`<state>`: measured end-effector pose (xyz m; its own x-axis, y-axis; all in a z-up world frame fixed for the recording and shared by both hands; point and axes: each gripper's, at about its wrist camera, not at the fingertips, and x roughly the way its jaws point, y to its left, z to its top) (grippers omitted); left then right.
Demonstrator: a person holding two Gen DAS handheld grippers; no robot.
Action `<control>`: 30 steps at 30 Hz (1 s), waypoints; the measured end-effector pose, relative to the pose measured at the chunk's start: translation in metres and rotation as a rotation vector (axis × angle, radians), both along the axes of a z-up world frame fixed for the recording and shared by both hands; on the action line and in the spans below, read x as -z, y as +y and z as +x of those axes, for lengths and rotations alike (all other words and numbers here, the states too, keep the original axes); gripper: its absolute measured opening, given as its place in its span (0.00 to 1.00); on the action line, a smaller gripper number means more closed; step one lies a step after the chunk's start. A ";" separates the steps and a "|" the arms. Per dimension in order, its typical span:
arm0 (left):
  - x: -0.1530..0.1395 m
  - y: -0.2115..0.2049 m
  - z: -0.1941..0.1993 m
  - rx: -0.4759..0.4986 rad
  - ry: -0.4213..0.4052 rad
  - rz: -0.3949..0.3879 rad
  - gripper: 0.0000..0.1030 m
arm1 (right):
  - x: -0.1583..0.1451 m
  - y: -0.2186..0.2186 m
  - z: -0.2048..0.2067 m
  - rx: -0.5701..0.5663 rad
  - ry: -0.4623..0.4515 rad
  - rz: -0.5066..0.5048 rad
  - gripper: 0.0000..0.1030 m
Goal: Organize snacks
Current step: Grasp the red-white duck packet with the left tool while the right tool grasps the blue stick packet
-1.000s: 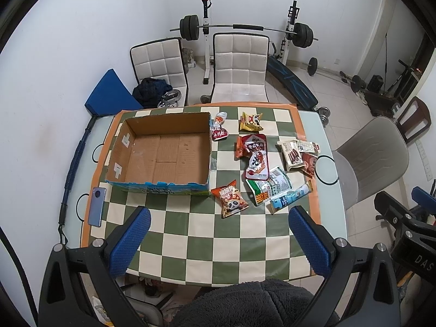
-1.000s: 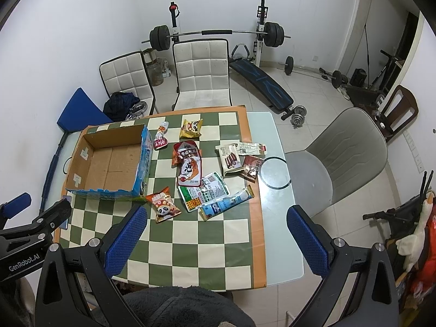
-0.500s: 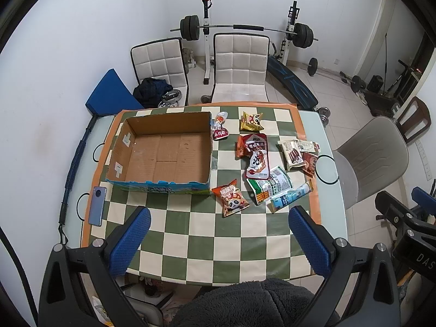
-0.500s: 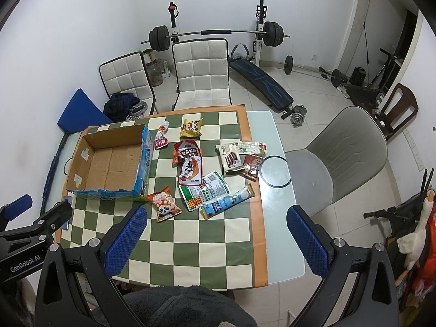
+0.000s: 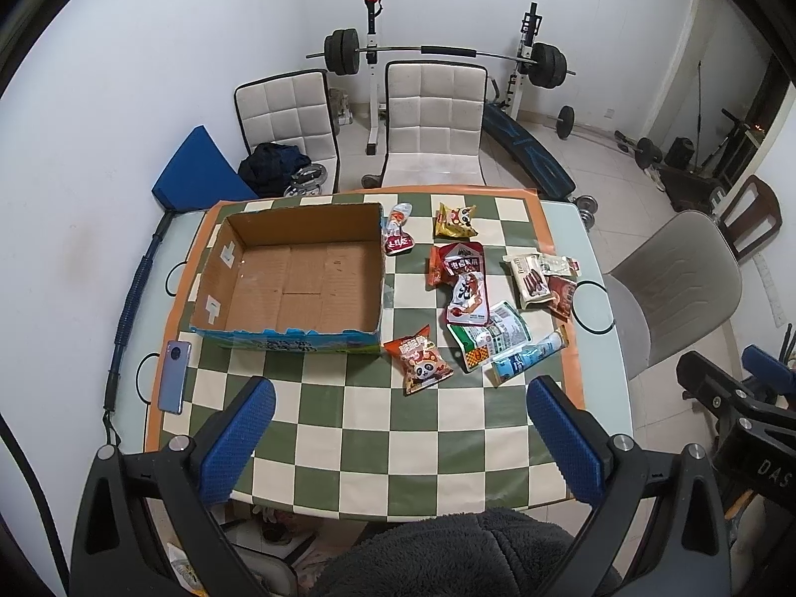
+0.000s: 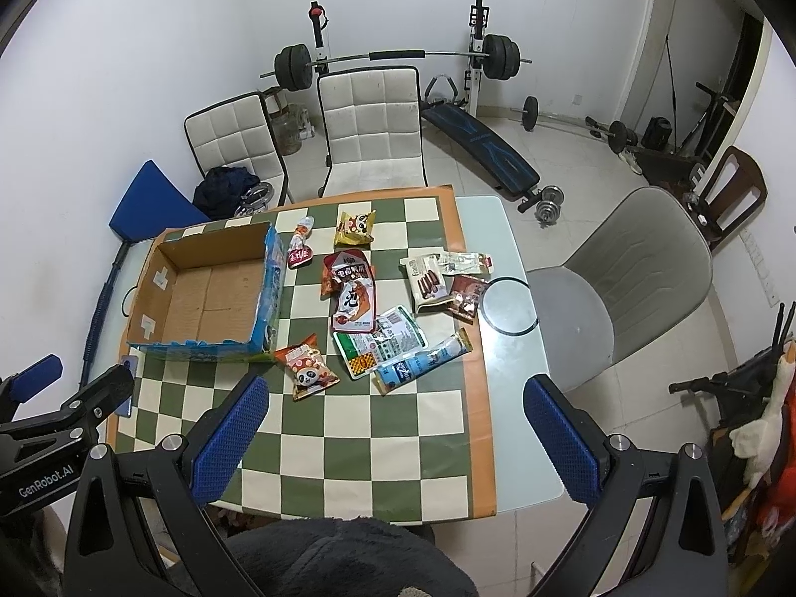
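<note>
An empty open cardboard box sits on the left of the checkered table. Several snack packets lie to its right: an orange panda bag, a yellow bag, a red packet, a green-white packet and a blue tube. My left gripper is open and empty, high above the table's near edge. My right gripper is open and empty, also high above the near edge.
A phone lies at the table's left edge. A grey chair stands at the right, two white chairs behind. Weight bench and barbell stand at the back wall. The table mat is green-checkered.
Both views have shifted very slightly; the table sits a little lower in the left wrist view. Nothing on the table has moved.
</note>
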<state>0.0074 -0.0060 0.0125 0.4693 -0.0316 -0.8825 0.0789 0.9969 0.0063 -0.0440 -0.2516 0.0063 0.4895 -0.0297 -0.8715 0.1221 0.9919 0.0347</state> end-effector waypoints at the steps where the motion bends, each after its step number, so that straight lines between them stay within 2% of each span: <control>1: 0.001 0.001 0.000 0.002 -0.006 -0.003 1.00 | 0.003 -0.002 0.001 0.006 0.004 0.016 1.00; 4: 0.016 0.007 0.016 -0.007 0.004 -0.022 1.00 | 0.018 -0.012 0.007 0.045 0.020 0.068 1.00; 7: 0.036 0.014 0.036 -0.005 0.028 -0.034 1.00 | 0.045 -0.028 0.022 0.122 0.048 0.149 1.00; 11: 0.066 0.007 0.078 0.029 0.072 -0.036 1.00 | 0.104 -0.058 0.052 0.256 0.123 0.263 1.00; 13: 0.083 -0.001 0.101 0.044 0.097 -0.011 1.00 | 0.139 -0.070 0.068 0.317 0.175 0.302 1.00; 16: 0.117 -0.020 0.145 0.074 0.179 0.000 1.00 | 0.204 -0.088 0.094 0.390 0.274 0.384 1.00; 21: 0.181 -0.045 0.204 0.070 0.336 -0.038 1.00 | 0.301 -0.114 0.135 0.475 0.408 0.499 1.00; 25: 0.240 -0.066 0.246 0.044 0.472 -0.097 1.00 | 0.352 -0.127 0.161 0.512 0.468 0.518 0.99; 30: 0.299 -0.097 0.278 0.054 0.575 -0.093 1.00 | 0.391 -0.133 0.178 0.529 0.545 0.528 0.99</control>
<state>0.2857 -0.1034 -0.2862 -0.0888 -0.1319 -0.9873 0.0944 0.9856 -0.1402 0.1335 -0.3845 -0.3845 0.0433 0.3344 -0.9414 0.6867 0.6744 0.2712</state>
